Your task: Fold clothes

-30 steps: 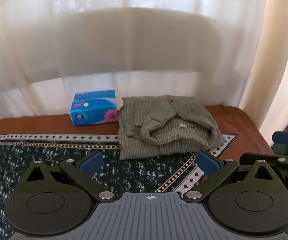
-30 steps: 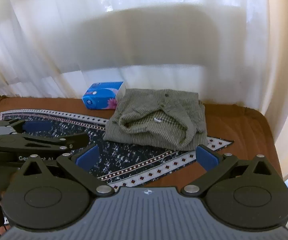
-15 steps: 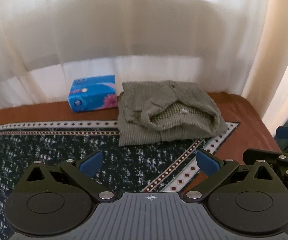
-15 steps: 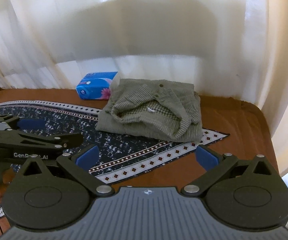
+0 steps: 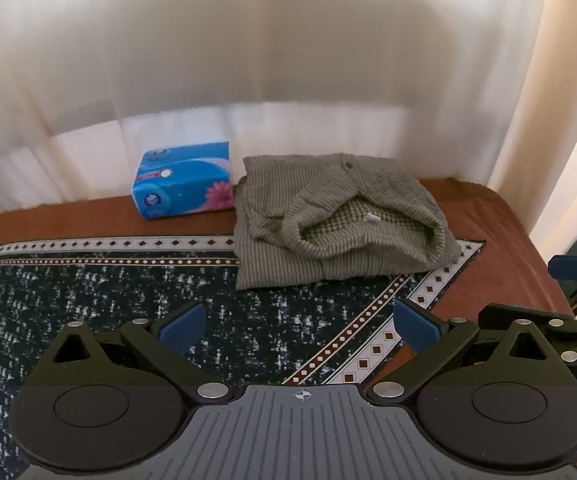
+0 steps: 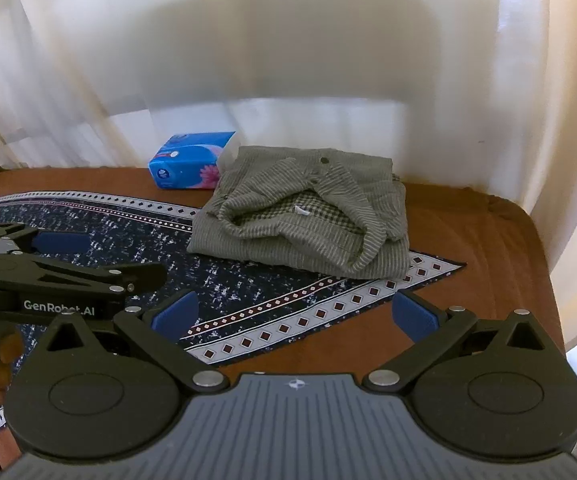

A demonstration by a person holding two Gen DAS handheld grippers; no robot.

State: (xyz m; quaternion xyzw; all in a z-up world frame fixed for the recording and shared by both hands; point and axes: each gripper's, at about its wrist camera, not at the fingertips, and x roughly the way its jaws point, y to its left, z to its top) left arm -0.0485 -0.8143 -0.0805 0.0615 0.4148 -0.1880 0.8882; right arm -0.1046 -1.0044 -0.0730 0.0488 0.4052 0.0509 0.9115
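A grey-green striped shirt lies folded in a bundle at the far side of the table, its checked lining and a white label showing; it also shows in the right wrist view. My left gripper is open and empty, held above the patterned cloth well short of the shirt. My right gripper is open and empty, also short of the shirt. The left gripper's body shows at the left of the right wrist view.
A blue tissue pack stands left of the shirt, touching its edge. A dark patterned cloth covers part of the brown table. White curtains hang right behind the table. The table's right edge is near.
Both grippers have pulled back and risen slightly, so the shirt sits a little farther up and away in both views. The shirt and tissue pack have not moved.
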